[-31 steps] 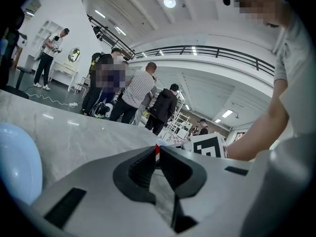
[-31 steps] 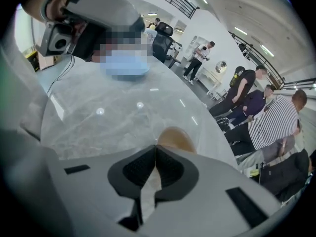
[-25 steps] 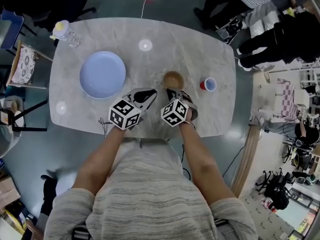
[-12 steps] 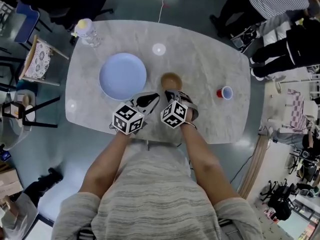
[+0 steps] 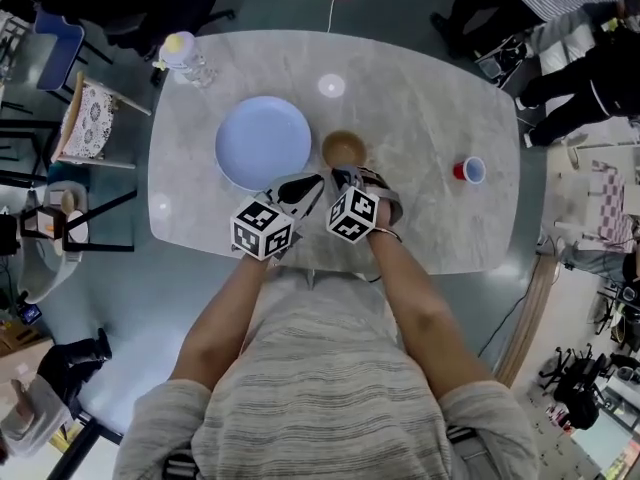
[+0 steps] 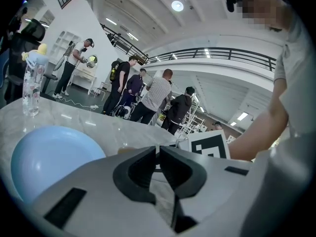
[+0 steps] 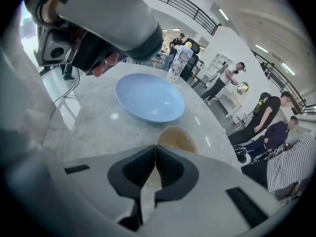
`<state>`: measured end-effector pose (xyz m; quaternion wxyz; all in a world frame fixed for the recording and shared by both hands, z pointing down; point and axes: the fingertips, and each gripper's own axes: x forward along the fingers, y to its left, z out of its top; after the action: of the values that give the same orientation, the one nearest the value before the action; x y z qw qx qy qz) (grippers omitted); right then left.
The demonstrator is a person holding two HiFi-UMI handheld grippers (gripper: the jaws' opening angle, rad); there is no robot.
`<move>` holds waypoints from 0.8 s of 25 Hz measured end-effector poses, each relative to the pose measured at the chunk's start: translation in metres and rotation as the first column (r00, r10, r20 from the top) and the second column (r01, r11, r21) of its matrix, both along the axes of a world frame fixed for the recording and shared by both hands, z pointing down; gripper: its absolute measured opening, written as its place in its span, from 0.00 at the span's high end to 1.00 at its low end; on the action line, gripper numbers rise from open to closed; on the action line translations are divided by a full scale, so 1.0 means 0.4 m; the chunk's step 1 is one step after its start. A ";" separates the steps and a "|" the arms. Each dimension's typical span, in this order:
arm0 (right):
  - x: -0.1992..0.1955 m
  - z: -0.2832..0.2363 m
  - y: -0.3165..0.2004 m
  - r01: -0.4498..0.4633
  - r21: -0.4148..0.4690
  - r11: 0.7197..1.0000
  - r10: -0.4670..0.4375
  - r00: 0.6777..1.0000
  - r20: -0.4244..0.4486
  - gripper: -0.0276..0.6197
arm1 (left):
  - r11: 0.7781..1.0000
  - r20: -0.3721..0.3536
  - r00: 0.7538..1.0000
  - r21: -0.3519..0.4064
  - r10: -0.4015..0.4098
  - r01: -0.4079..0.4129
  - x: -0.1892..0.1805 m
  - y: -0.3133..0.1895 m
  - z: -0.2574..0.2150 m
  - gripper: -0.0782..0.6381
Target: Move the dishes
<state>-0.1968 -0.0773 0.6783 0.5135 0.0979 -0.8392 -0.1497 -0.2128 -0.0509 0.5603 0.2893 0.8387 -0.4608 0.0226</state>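
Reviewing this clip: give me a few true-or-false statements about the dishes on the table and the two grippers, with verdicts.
1. In the head view the blue plate lies left of the brown bowl. True.
2. The right gripper holds the bowl. False: it is shut on nothing, and the bowl sits just beyond it.
3. The red cup stands on the plate. False: it stands alone on the table, toward the right.
4. A clear bottle stands near the table's far left corner. True.
5. The left gripper is wide open. False: it is shut and empty.
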 end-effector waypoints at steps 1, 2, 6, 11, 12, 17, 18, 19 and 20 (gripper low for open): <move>-0.004 0.001 0.001 0.009 0.000 1.000 -0.009 1.000 -0.003 0.92 | 1.000 0.001 1.000 -0.002 -0.002 0.002 -0.004 0.001 0.000 0.84; -0.008 0.003 0.003 0.017 -0.001 1.000 -0.017 1.000 -0.005 0.92 | 1.000 0.002 1.000 -0.004 -0.003 0.003 -0.007 0.002 0.001 0.84; -0.020 0.013 0.018 0.036 -0.008 0.999 -0.036 0.999 -0.015 0.92 | 1.000 0.006 1.000 -0.011 -0.006 0.006 -0.014 0.011 0.007 0.84; -0.030 0.020 0.026 0.045 -0.022 0.999 -0.046 0.999 -0.014 0.92 | 1.000 0.001 1.000 -0.017 -0.018 0.018 -0.021 0.012 0.009 0.84; -0.032 0.021 0.026 0.047 -0.024 0.999 -0.047 0.999 -0.014 0.92 | 1.000 0.001 1.000 -0.019 -0.019 0.019 -0.023 0.013 0.010 0.84; -0.041 0.027 0.027 0.054 -0.041 0.998 -0.054 0.998 -0.018 0.92 | 0.999 -0.001 1.000 -0.024 -0.027 0.027 -0.025 0.016 0.011 0.84; -0.041 0.029 0.028 0.054 -0.047 0.997 -0.055 0.998 -0.018 0.92 | 0.999 -0.001 1.000 -0.024 -0.029 0.029 -0.024 0.015 0.010 0.84; -0.039 0.031 0.029 0.053 -0.052 0.997 -0.054 0.998 -0.017 0.92 | 0.999 -0.001 1.000 -0.024 -0.030 0.030 -0.021 0.016 0.010 0.84; -0.037 0.031 0.029 0.050 -0.057 0.997 -0.051 0.999 -0.015 0.92 | 0.999 -0.001 1.000 -0.025 -0.031 0.031 -0.018 0.016 0.010 0.84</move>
<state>-0.2115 -0.0658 0.6909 0.5191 0.0608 -0.8410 -0.1396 -0.2201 -0.0444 0.5643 0.3005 0.8278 -0.4731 0.0232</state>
